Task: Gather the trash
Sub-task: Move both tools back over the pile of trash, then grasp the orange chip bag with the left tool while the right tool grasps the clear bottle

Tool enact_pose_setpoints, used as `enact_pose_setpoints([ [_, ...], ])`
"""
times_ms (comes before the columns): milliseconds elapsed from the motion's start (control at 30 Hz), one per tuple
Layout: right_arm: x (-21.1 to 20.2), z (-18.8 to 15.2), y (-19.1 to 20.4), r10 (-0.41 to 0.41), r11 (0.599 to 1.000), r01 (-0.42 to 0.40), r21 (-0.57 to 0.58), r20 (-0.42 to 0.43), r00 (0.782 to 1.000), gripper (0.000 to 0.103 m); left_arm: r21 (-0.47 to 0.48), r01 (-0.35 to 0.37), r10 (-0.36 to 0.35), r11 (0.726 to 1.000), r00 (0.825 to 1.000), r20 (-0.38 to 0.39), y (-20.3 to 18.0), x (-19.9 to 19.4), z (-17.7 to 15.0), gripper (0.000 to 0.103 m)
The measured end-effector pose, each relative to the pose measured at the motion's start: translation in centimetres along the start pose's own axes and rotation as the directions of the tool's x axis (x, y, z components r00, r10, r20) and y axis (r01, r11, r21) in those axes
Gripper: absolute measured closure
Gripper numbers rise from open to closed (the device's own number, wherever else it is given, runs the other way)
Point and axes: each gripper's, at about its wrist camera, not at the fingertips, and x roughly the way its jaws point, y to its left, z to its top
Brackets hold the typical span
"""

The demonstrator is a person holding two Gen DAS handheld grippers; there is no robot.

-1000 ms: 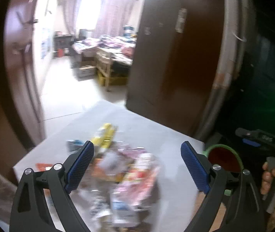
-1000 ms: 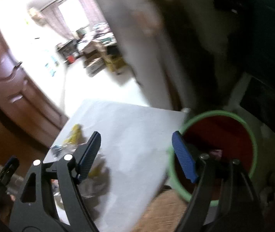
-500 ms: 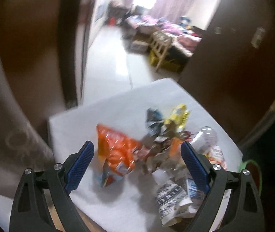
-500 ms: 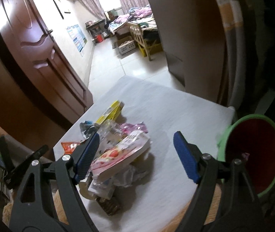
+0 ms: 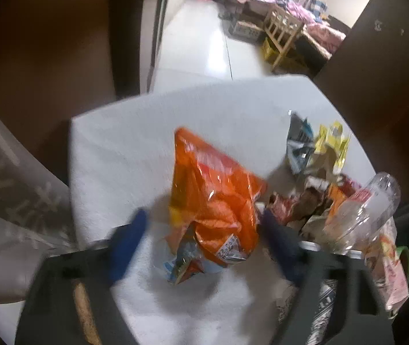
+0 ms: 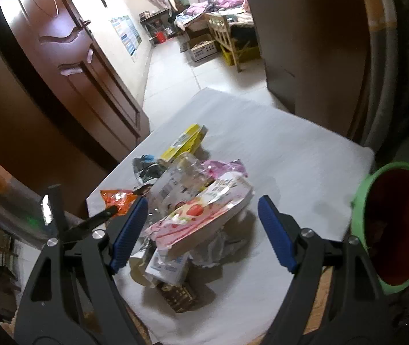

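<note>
Red bin – green rim, inside dim – beside trash pile.

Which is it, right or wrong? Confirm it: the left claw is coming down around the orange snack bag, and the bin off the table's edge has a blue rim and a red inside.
Wrong in one respect: the bin has a green rim, not blue, as the right wrist view shows. The rest holds: its inside is red, and the left claw is closing with the orange snack bag between its jaws.
</note>
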Motion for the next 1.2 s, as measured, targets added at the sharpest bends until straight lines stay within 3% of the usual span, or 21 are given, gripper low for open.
enact_pose_setpoints([
  [67, 0.7, -0.1, 0.3, 0.011, 1.000, -0.011, 0.007, -0.016, 1.000, 0.026, -0.008, 0.036, -0.036, 0.999, 0.999, 0.001, 0.2, 0.1, -0.2, 0.056],
  [100, 1.2, -0.1, 0.4, 0.018, 1.000, -0.018, 0.010, -0.029, 0.999, 0.026, 0.002, 0.053, -0.053, 0.999, 0.999, 0.013, 0.1, -0.2, -0.3, 0.066],
  [200, 2.3, -0.5, 1.0, 0.034, 0.999, -0.034, 0.005, -0.058, 0.998, 0.026, 0.029, 0.059, -0.060, 0.998, 0.998, 0.035, 0.1, -1.2, -0.6, 0.071],
  [500, 8.6, 0.7, 3.0, 0.109, 0.993, -0.100, 0.064, -0.166, 0.980, 0.026, 0.085, 0.079, -0.088, 0.993, 0.990, 0.106, -0.8, -5.8, -1.2, 0.071],
  [867, 16.7, 1.7, 4.7, 0.037, 0.991, 0.004, 0.133, -0.304, 0.952, 0.023, 0.110, 0.099, -0.116, 0.989, 0.980, 0.161, -1.8, -7.6, -0.5, 0.069],
  [1033, 18.1, 1.1, 4.9, -0.001, 0.994, 0.035, 0.106, -0.302, 0.953, 0.023, 0.095, 0.104, -0.118, 0.990, 0.981, 0.157, -1.0, -7.7, -0.6, 0.069],
  [1100, 17.8, 1.0, 5.2, 0.005, 0.995, 0.022, 0.094, -0.282, 0.959, 0.032, 0.087, 0.107, -0.120, 0.990, 0.980, 0.160, -0.7, -7.9, -0.7, 0.069],
  [1167, 17.5, 0.6, 5.0, 0.036, 0.994, -0.008, 0.105, -0.274, 0.961, 0.058, 0.089, 0.105, -0.119, 0.990, 0.980, 0.160, -0.6, -8.0, -0.8, 0.069],
  [1200, 17.4, 0.5, 4.9, 0.048, 0.993, -0.017, 0.113, -0.274, 0.960, 0.066, 0.091, 0.104, -0.117, 0.990, 0.981, 0.155, -0.7, -7.9, -0.8, 0.069],
])
